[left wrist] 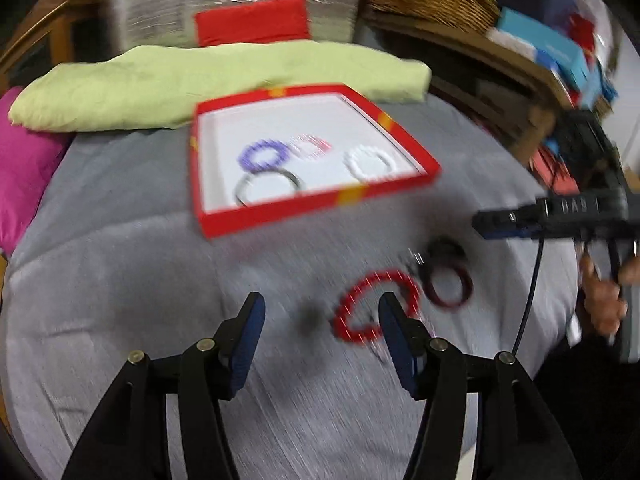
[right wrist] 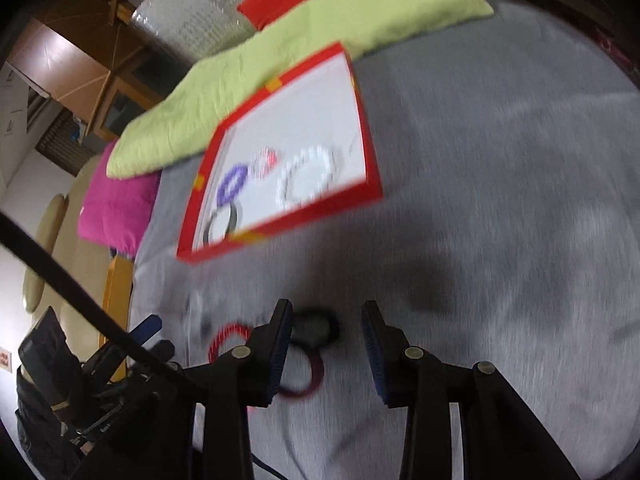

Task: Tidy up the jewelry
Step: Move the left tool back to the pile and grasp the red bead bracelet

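The red box (left wrist: 320,208) is kept as the drop spot, four bracelets already laid inside. In front of it, the red bracelet (left wrist: 376,308) and dark bangle (left wrist: 448,284) are left loose. The left hand-held gripper (left wrist: 320,312) and right hand-held gripper (right wrist: 326,320) are held spread wide, nothing gripped, probably lined up for those two.

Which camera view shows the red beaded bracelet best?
The left wrist view: the red beaded bracelet lies nearly whole on the grey blanket. The right wrist view shows only a blurred arc beside the finger.
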A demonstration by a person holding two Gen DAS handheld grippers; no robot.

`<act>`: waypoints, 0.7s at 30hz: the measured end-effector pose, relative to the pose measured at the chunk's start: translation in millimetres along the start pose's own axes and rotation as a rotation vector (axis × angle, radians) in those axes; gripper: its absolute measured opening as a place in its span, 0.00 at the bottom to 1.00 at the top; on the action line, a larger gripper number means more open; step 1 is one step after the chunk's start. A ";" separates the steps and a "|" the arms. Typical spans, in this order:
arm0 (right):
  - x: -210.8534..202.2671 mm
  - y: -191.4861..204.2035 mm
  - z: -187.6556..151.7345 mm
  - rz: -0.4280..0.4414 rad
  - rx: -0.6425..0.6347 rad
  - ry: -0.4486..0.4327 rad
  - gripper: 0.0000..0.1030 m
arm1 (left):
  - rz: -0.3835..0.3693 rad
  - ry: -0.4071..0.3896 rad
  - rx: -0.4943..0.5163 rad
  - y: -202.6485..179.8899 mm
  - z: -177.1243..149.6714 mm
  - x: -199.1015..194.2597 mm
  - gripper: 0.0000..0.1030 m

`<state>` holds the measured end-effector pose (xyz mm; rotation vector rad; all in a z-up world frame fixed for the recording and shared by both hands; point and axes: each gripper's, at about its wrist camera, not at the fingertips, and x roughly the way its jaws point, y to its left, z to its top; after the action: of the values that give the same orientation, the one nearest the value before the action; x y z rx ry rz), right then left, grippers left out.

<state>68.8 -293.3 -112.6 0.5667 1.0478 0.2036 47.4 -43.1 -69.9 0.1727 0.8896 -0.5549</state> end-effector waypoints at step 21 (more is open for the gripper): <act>25.4 12.3 10.5 0.160 0.120 -0.010 0.37 | -0.023 0.078 -0.015 -7.7 9.3 39.2 0.43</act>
<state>91.7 -276.0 -121.4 0.7609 1.0103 0.2793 69.4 -68.1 -93.8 0.1716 0.9726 -0.5662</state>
